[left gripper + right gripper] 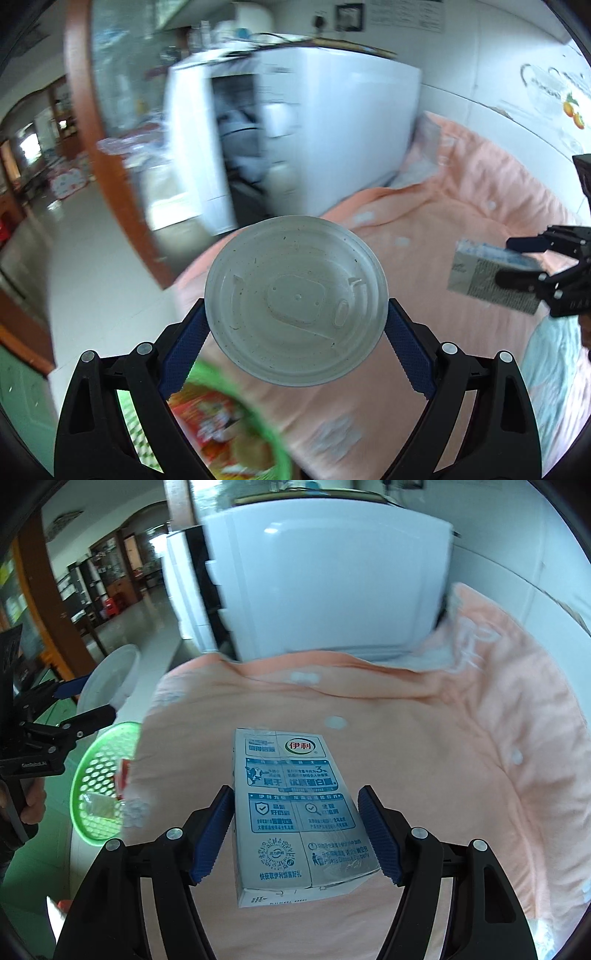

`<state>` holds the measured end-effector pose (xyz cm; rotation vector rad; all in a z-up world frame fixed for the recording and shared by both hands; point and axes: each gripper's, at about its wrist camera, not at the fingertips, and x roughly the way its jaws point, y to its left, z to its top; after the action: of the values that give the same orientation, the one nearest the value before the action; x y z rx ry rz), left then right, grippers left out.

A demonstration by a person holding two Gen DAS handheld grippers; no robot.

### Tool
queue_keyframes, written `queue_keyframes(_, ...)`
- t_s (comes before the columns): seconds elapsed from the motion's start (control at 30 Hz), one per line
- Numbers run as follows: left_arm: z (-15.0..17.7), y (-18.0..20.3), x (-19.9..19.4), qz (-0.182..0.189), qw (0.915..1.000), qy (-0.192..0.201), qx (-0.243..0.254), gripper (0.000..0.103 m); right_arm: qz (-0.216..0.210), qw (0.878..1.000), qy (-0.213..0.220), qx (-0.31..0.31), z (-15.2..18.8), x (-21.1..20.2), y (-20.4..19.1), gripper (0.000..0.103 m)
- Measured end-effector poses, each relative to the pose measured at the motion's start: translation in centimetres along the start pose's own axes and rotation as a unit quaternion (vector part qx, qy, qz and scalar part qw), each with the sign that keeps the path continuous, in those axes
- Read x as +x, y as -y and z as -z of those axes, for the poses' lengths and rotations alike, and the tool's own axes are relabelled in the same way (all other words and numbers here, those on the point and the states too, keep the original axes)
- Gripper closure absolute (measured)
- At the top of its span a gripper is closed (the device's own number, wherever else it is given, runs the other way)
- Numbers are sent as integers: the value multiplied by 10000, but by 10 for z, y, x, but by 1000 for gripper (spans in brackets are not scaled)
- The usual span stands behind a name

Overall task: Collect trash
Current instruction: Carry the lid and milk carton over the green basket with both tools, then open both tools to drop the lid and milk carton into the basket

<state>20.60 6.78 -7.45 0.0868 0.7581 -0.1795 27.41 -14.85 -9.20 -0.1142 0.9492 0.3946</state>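
Milk carton (295,812) was clamped in right gripper (295,830); left gripper (295,332) gripped a round plastic lid (295,299). Green perforated basket (99,775) held wrappers.

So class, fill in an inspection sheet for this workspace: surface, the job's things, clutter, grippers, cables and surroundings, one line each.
Surface: peach cloth with pale spots covers the table.
Job's things: round plastic lid; milk carton; green basket at the table's edge, wrappers already inside.
Clutter: nothing seen apart from the trash.
Grippers: left gripper is shut on the lid, fingers on its two opposite edges; right gripper carries the carton, clear of the cloth.
Cables: dark cord on top of the white appliance.
Surroundings: white tiled wall, wooden door frame, shiny floor.
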Motion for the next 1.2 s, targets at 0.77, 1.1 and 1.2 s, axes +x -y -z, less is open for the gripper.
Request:
queue_keyframes(0.77, 123, -141, -31, -994, 9819, -940, -1310, 11, -1128, 9898, 21, -875, -33, 25, -158, 36)
queue_keyframes(1.1, 148, -158, -38, -1012, 9759, -1037, -1630, 10, -1488, 9839, -77, -984, -42, 47, -205, 36)
queue_keyframes(1.2, 150, -161, -41, -1022, 9757, -1000, -1663, 9, -1587, 9823, -104, -992, -45, 54, -216, 36)
